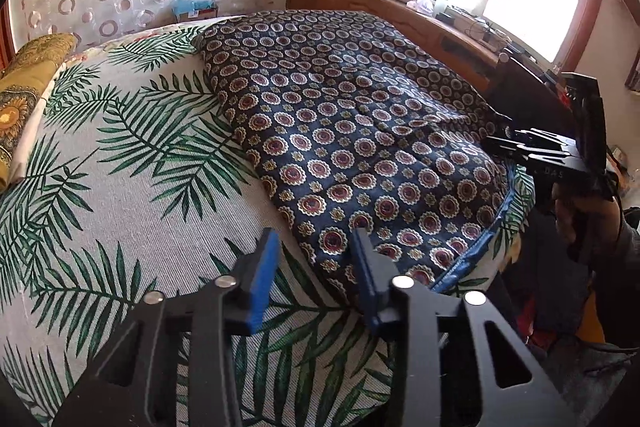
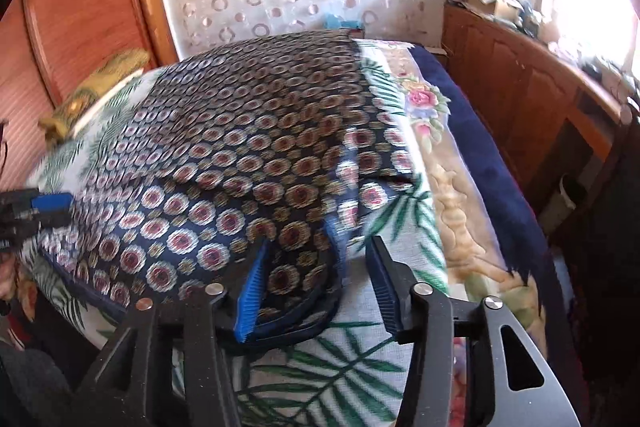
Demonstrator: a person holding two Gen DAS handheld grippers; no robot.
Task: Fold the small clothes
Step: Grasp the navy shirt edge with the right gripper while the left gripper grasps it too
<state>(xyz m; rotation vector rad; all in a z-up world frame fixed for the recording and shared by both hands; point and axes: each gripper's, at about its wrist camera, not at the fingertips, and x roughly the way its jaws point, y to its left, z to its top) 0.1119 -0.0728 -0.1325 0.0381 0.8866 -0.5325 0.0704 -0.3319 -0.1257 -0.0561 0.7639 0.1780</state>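
Note:
A navy garment (image 1: pixel 352 131) printed with red and cream rosettes lies spread flat on a palm-leaf bedsheet (image 1: pixel 120 155). My left gripper (image 1: pixel 316 239) is open at the garment's near left edge. One blue pad (image 1: pixel 366 267) is over the cloth and the other is over the sheet, and nothing is pinched. In the right wrist view the same garment (image 2: pixel 240 155) has a blue-hemmed corner lying between the jaws of my right gripper (image 2: pixel 319 243). The corner rests against the left pad (image 2: pixel 252 291) while the right pad stands clear, so this gripper is open too.
A wooden ledge (image 1: pixel 400 11) crowded with boxes and bottles runs under the bright window. A yellow patterned pillow (image 1: pixel 24 95) lies at the left. A floral blanket with a dark blue border (image 2: pixel 480 155) hangs off the bed beside wooden panelling (image 2: pixel 532 95). A person's hand (image 1: pixel 576 223) holds the other tool.

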